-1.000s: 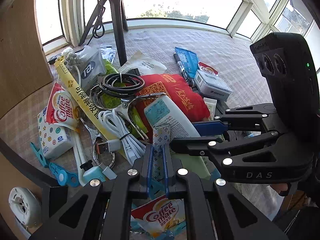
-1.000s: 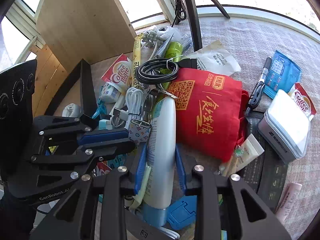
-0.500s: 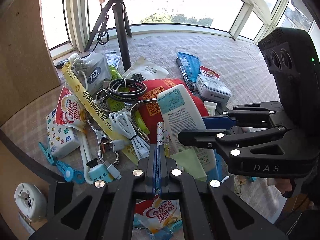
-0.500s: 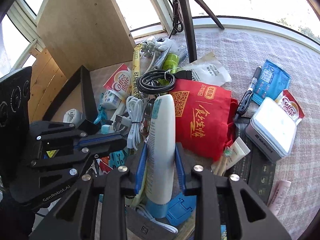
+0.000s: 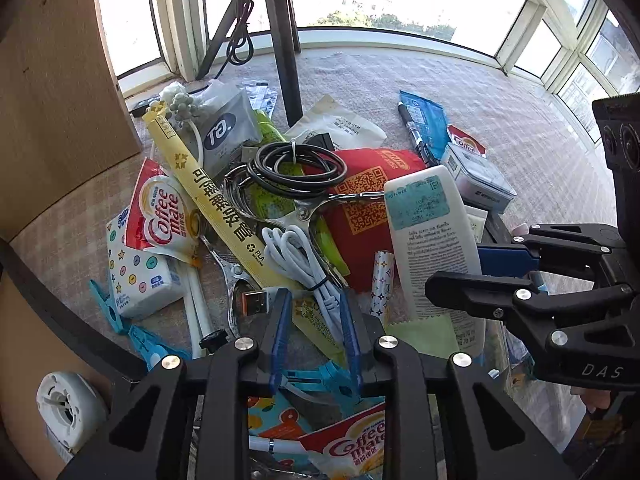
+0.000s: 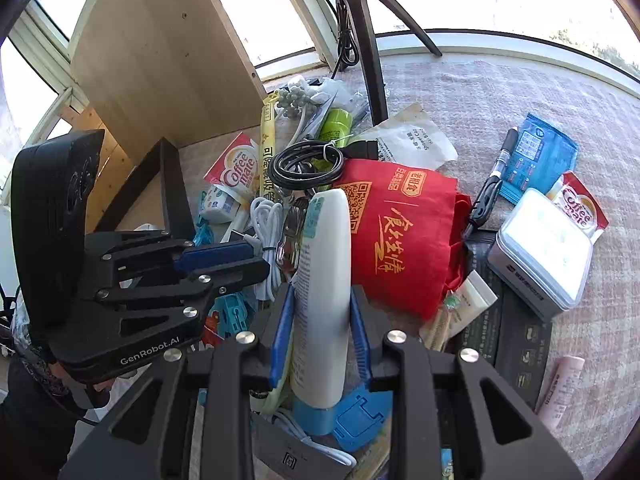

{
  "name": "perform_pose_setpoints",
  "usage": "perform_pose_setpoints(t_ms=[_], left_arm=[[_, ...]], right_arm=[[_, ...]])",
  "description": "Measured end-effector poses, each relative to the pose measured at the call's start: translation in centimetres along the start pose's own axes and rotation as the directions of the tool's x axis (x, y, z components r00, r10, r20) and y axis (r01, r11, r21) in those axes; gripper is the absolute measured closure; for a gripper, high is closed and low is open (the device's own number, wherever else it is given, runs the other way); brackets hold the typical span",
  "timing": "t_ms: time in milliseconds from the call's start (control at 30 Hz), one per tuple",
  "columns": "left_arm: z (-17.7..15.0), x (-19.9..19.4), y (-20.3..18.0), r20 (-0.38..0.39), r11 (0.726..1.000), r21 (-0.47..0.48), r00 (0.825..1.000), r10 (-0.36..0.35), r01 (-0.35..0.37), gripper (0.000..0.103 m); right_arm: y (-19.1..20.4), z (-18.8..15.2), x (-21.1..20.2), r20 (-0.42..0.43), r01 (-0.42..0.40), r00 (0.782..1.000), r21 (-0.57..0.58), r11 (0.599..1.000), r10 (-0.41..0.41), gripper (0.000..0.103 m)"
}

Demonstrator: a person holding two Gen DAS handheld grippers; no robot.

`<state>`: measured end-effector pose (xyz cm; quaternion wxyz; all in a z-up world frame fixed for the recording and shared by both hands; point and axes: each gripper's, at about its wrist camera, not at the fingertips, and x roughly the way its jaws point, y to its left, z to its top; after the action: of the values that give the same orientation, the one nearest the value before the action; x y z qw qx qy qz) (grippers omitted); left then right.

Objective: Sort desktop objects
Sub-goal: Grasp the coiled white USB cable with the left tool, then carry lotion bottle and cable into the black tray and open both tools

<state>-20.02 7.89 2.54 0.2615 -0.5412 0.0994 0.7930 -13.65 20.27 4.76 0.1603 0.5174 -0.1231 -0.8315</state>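
My right gripper is shut on a white lotion tube with a blue cap and holds it raised over the pile; the tube also shows in the left wrist view. My left gripper hangs low over the clutter. Its jaws are opening, with only the end of a white USB cable and a yellow packet beneath them, nothing gripped. A small patterned stick lies loose just right of the left fingers. The two grippers stand side by side, the left gripper just left of the tube.
The pile holds a red cloth bag, a black cable coil, Coffee mate sachets, a tissue pack and a grey tin. A tripod leg stands behind. A wooden board rises at the left.
The left jaws went from shut on the patterned stick to open, and the stick now lies on the pile beside them. The right gripper has lifted the white tube's end off the pile.
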Motion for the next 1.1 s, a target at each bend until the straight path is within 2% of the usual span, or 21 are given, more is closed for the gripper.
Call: perform_pose_setpoints(t_ms=[100,167,267,500,600,767,1100], left_arm=[[0.4,0.6,-0.6,-0.013,1.0,0.017,1.0,-0.001,0.001,0.072],[0.3,1.2,-1.0,-0.038,0.999,0.023,0.999,-0.026,0.027,0.073],[0.0,1.4,-1.4,-0.018,0.999,0.028,1.0,-0.02,0.021,0.074],[-0.5,0.9,-0.3,-0.002,0.994,-0.057,0.996,-0.094,0.093,0.085],[-0.8,-0.6,-0.3,0.029,0.992,-0.075,0.994,-0.104,0.106,0.09],[-1.3,-4.1,-0.4,0.109,0.988,-0.103,0.989,-0.103,0.114,0.09],[-3.2,-12.3,0.9,0.28,0.986,-0.148,0.959,-0.033,0.077,0.09]], right_arm=[[0.0,0.0,0.0,-0.001,0.001,1.0,-0.003,1.0,-0.001,0.076],[0.0,0.0,0.1,-0.001,0.0,1.0,-0.002,1.0,0.0,0.076],[-0.1,-0.1,0.0,0.003,0.001,1.0,0.0,1.0,-0.001,0.076],[-0.3,-0.1,-0.5,0.017,0.007,1.0,0.021,1.0,-0.008,0.076],[-0.3,-0.2,-1.3,0.035,0.007,0.999,0.027,1.0,-0.008,0.076],[-0.3,0.0,-3.2,0.086,0.011,0.996,0.041,0.999,-0.015,0.076],[1.5,0.0,-8.1,0.2,0.033,0.979,0.015,0.999,-0.035,0.077]])
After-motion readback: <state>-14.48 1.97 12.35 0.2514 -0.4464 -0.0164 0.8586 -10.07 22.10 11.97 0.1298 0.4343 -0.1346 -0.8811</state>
